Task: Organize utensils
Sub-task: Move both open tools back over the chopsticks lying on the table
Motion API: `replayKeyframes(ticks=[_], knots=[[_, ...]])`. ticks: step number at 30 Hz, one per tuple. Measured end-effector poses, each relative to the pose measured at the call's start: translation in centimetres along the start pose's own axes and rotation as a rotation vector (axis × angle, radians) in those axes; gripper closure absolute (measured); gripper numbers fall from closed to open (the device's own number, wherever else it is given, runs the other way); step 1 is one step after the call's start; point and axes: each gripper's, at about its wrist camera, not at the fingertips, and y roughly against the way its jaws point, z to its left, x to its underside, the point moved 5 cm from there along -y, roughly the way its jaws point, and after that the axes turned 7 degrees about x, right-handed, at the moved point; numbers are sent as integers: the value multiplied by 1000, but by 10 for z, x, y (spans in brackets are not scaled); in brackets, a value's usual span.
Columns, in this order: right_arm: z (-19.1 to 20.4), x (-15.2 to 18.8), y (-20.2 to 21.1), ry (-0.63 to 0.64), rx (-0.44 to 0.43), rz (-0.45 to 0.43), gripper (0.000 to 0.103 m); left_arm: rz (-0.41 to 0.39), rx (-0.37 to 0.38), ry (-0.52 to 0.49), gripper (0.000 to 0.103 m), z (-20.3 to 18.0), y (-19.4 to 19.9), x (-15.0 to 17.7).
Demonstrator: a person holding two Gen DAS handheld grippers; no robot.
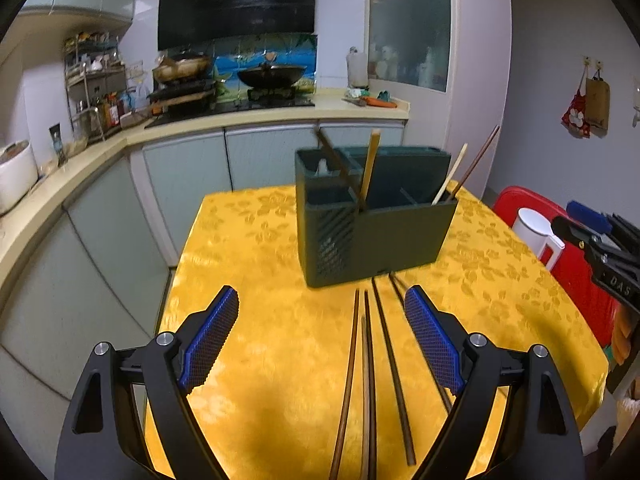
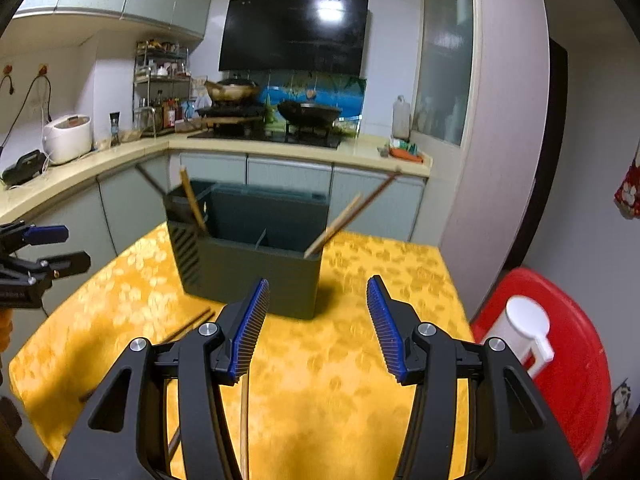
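Note:
A dark green utensil holder [image 1: 376, 220] [image 2: 252, 268] stands on the yellow tablecloth [image 1: 260, 340]. Several chopsticks lean in its compartments [image 1: 370, 172] [image 2: 340, 224]. More brown chopsticks [image 1: 370, 380] lie loose on the cloth in front of the holder, pointing at it. My left gripper [image 1: 322, 300] hovers open over them; they lie below the gap, nearer its right finger. My right gripper [image 2: 318, 284] is open and empty, aimed at the holder's front wall. A pale chopstick [image 2: 244, 420] shows under its left finger, and two more [image 2: 192, 324] lie further left.
A red basin [image 2: 572, 400] holding a white lidded jug [image 2: 524, 332] sits right of the table. Behind the table runs a kitchen counter [image 1: 240, 120] with a stove, woks and a rice cooker [image 2: 68, 138]. The table's left edge drops off near the cabinets.

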Motion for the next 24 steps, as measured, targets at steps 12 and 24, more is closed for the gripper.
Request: replayKeyframes(ticks=[12,24], knots=[[-4,63,11,-58,-8,95,53,41,-19,40,21,13,12,55],[1,99,27,-69,-18,132,53,53,-49,-6,21,9,23,100]])
